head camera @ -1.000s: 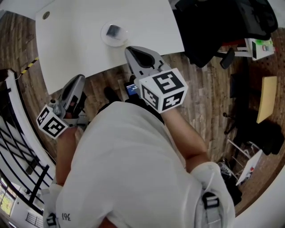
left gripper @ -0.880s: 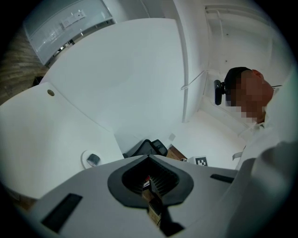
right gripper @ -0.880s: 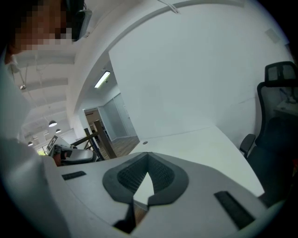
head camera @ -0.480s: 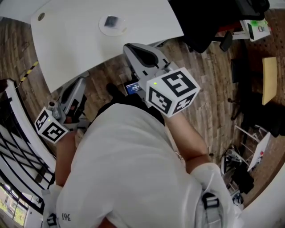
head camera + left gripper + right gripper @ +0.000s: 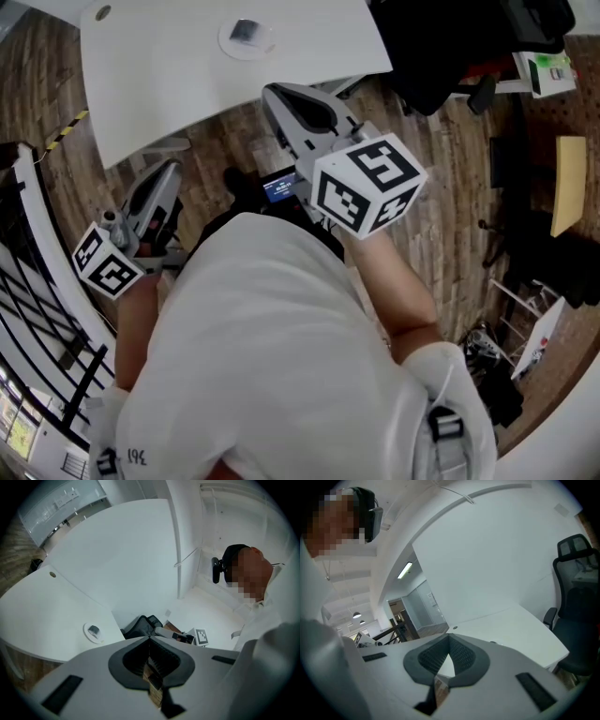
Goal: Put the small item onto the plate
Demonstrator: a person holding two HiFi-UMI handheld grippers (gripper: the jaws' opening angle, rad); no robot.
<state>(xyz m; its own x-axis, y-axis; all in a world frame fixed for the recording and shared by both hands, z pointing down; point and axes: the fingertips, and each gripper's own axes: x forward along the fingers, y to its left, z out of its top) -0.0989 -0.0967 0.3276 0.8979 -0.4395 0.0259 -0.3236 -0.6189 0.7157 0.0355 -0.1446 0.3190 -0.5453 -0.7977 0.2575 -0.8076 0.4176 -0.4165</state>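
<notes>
A small dark item (image 5: pixel 244 30) lies on a round clear plate (image 5: pixel 228 39) on the white table (image 5: pixel 169 84) at the top of the head view. The left gripper view shows the same plate (image 5: pixel 87 631) and item (image 5: pixel 94 630) at lower left. My right gripper (image 5: pixel 273 92) is shut and empty, held over the wooden floor just off the table's near edge, short of the plate. Lower left, beside the person's body and farther from the table, my left gripper (image 5: pixel 172 167) is also shut with nothing in it. In both gripper views the jaws meet at their tips.
A black office chair (image 5: pixel 441 47) stands right of the table and also shows in the right gripper view (image 5: pixel 576 611). A black railing (image 5: pixel 37 281) runs along the left. A yellow board (image 5: pixel 567 183) and clutter lie at the right. The person's white shirt fills the lower head view.
The table and plate have slid toward the top of the head view. The right gripper's cube has risen closer to the camera. Both grippers stay shut.
</notes>
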